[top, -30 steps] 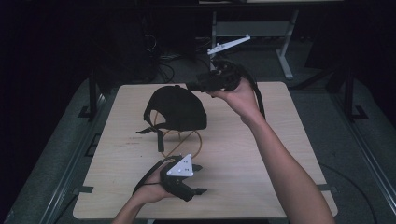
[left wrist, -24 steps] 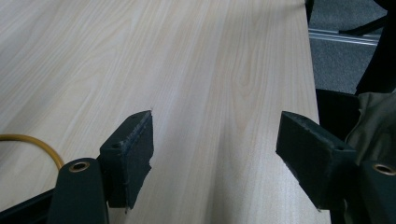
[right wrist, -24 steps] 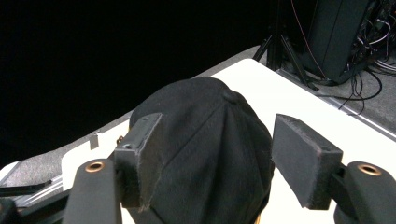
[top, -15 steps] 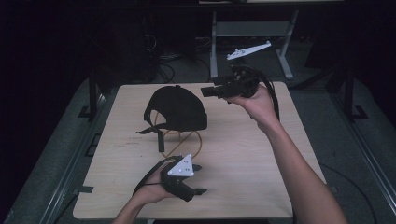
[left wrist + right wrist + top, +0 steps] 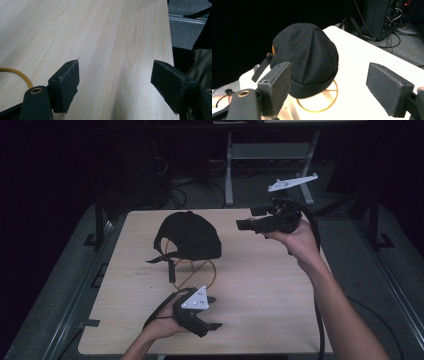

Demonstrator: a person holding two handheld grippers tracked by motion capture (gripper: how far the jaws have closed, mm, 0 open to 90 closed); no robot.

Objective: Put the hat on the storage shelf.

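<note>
Right gripper view | right gripper (image 5: 328, 87) wide, empty | cap (image 5: 305, 56) beyond

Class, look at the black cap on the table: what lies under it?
Under the black cap a thin gold wire ring pokes out onto the table. The rest of the ring's frame is covered by the cap.

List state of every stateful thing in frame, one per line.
Black fabric cap: crown up on the table, strap trailing, ungripped.
Thin golden wire ring: flat on the table, partly under the cap.
Left gripper: open, low over bare light wooden table.
Right gripper: open, held above the table, aimed at the cap.
</note>
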